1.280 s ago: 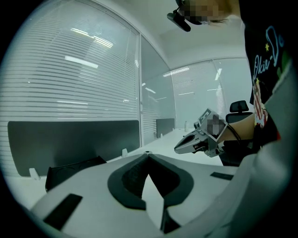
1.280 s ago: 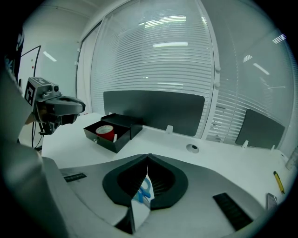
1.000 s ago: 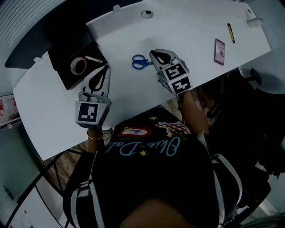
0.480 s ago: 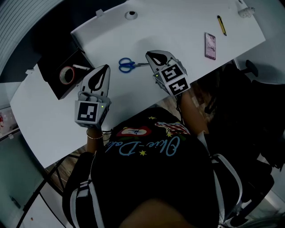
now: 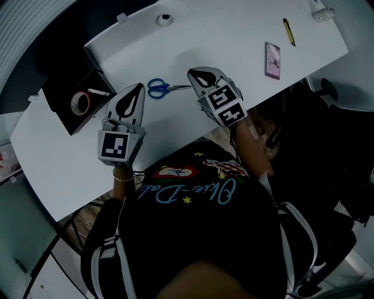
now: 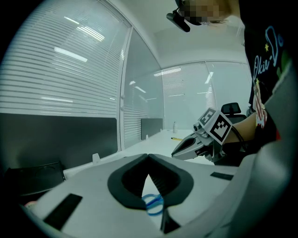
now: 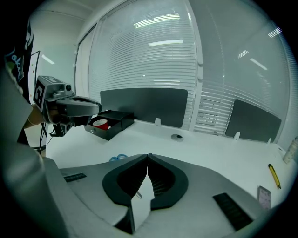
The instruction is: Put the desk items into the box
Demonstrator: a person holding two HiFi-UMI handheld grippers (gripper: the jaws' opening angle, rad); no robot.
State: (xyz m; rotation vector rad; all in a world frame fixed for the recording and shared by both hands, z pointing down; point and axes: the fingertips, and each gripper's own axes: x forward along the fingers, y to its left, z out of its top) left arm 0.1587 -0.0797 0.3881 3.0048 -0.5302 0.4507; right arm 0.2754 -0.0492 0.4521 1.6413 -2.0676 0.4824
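Blue-handled scissors (image 5: 160,88) lie flat on the white desk (image 5: 234,35), between my two grippers. My left gripper (image 5: 139,87) is shut and empty, its tip just left of the handles; in the left gripper view the blue handles (image 6: 152,203) show through the gap behind the closed tips (image 6: 148,155). My right gripper (image 5: 191,72) is shut and empty too, its tip right beside the blades. The black box (image 5: 64,102) stands open at the desk's left end, holding a red-and-white tape roll (image 5: 79,103) and a white marker (image 5: 98,92). It also shows in the right gripper view, box (image 7: 111,122) beyond the scissors (image 7: 118,158).
A yellow pencil (image 5: 288,31) and a pink phone-like card (image 5: 272,59) lie at the desk's far right. A round white cable port (image 5: 164,19) sits near the back edge, and a small white object (image 5: 320,11) at the right corner. Dark partition panels (image 7: 144,104) back the desk.
Both grippers have closed in on the scissors, the left toward the handles, the right toward the blades. The head view has swung, so the box and scissors sit further left.
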